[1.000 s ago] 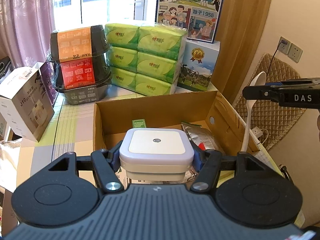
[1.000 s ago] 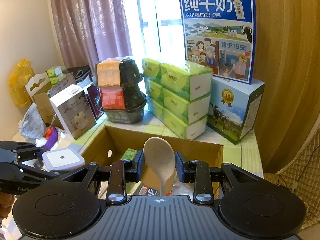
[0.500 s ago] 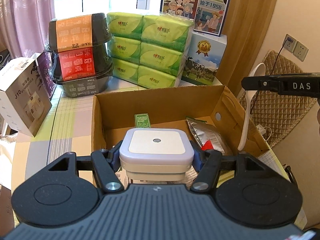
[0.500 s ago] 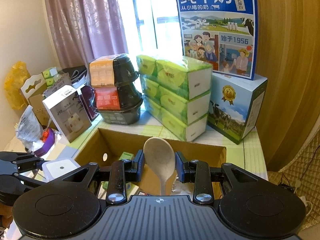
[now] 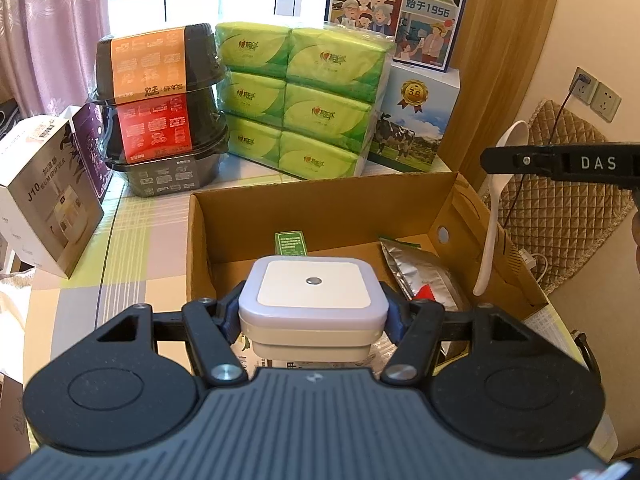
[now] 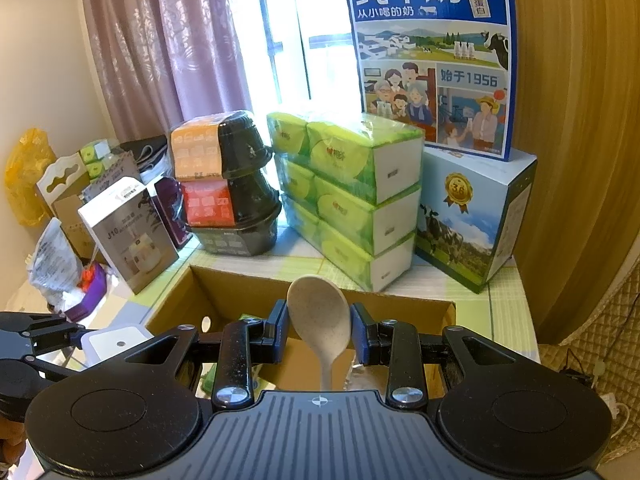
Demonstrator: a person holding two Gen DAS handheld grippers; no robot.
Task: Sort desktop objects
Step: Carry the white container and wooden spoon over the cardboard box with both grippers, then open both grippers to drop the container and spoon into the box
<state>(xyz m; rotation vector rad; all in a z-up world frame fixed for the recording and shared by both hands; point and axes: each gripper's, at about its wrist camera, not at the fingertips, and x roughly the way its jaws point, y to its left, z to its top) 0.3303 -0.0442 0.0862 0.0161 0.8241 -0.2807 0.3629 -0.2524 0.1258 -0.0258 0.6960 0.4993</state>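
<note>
Left gripper point(image 5: 313, 312) clamped on a white square device point(image 5: 313, 300) with a small round button at the centre of its top; both blue pads press its sides. The device hangs above the near end of an open cardboard box point(image 5: 332, 208) that sits on a checked tabletop point(image 5: 132, 248). Inside the box: a small green packet point(image 5: 291, 243) standing against the far wall, and a silver foil pouch point(image 5: 424, 278) lying toward the right side. Right gripper point(image 6: 319, 332) grips a pale speckled spoon point(image 6: 320, 320) by its bowl, bowl uppermost, handle pointing down toward the box; in the left wrist view the same spoon point(image 5: 502, 208) hangs at the box's right wall, its handle tip near the rim. Whether it touches the cardboard cannot be told. Behind the box, well clear of both grippers: a stack of black bowls point(image 5: 164, 116) with orange and red sleeves, a block of green tissue packs point(image 5: 300, 100), a milk carton box with a cow print point(image 5: 416, 124), and a blue milk case point(image 6: 432, 56) standing on top of it. A white humidifier box point(image 5: 48, 200) stands at the left edge of the table.
</note>
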